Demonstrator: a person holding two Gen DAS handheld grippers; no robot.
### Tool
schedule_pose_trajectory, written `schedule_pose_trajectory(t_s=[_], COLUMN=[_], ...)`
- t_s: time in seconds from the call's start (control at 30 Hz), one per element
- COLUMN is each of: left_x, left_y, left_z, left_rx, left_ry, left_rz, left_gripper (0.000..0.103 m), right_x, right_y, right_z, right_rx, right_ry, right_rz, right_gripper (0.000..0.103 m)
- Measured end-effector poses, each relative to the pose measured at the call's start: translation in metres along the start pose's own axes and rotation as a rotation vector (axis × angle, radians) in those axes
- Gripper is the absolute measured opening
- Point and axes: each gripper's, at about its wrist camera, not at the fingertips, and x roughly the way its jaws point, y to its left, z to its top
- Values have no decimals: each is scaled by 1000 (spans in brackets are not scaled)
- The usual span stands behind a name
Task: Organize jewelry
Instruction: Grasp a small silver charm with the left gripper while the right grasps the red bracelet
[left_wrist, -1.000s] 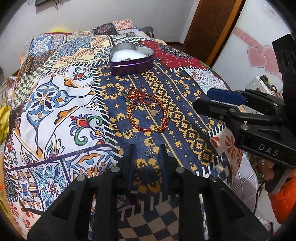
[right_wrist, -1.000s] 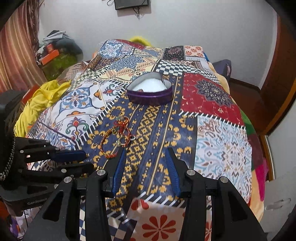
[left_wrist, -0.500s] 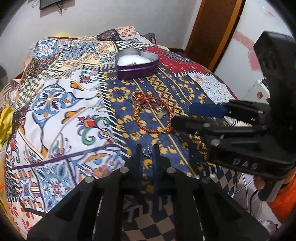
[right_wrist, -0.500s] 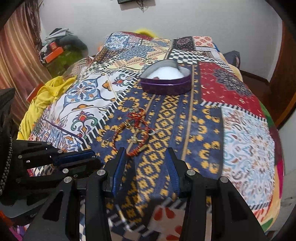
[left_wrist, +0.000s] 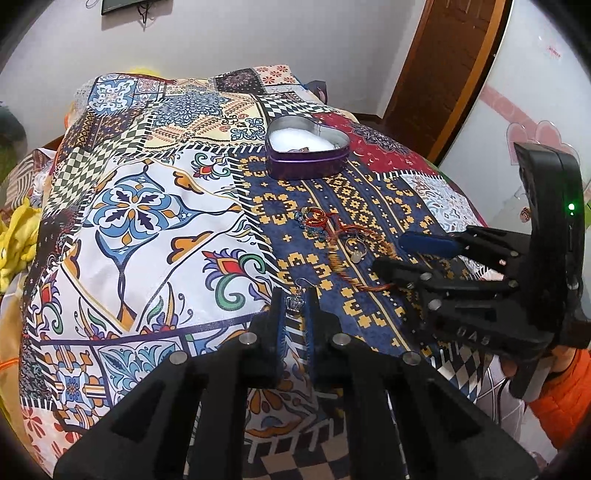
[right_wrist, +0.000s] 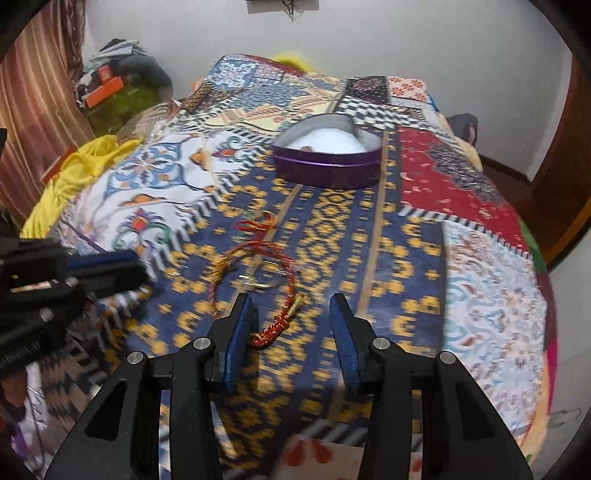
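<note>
The left gripper (left_wrist: 294, 303) had its jaws nearly closed on a crown earring (left_wrist: 294, 302) above the bed (left_wrist: 147, 206), while the right gripper (right_wrist: 291, 314) stood wide open, empty, over a bracelet (right_wrist: 275, 325).

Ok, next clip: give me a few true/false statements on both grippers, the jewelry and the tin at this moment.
1. The left gripper is shut on the crown earring. True.
2. The right gripper is shut on the red braided bracelet. False: open, bracelet end lying between its fingers.
3. The heart-shaped tin has its lid on. False: open, white lining visible.
4. A ring lies on the bedspread inside the bracelet loop. True.
</note>
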Motion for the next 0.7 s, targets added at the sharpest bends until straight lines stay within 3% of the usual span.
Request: schedule_pose_trajectory(t_s=[0.23, 0.37, 0.7], left_x=[3, 3, -16], left_y=[2, 2, -1], left_z=[-1, -1, 11], left_rx=[-13, -14, -5], left_ry=[3, 1, -49], left_rz=[-6, -2, 13], left_gripper=[8, 8, 8], right_x=[-3, 2, -15], right_y=[-18, -9, -4], right_z=[1, 0, 8], right_rx=[25, 0, 29], right_ry=[-6, -15, -80], right_rz=[-29, -16, 7], right_gripper=[36, 9, 7])
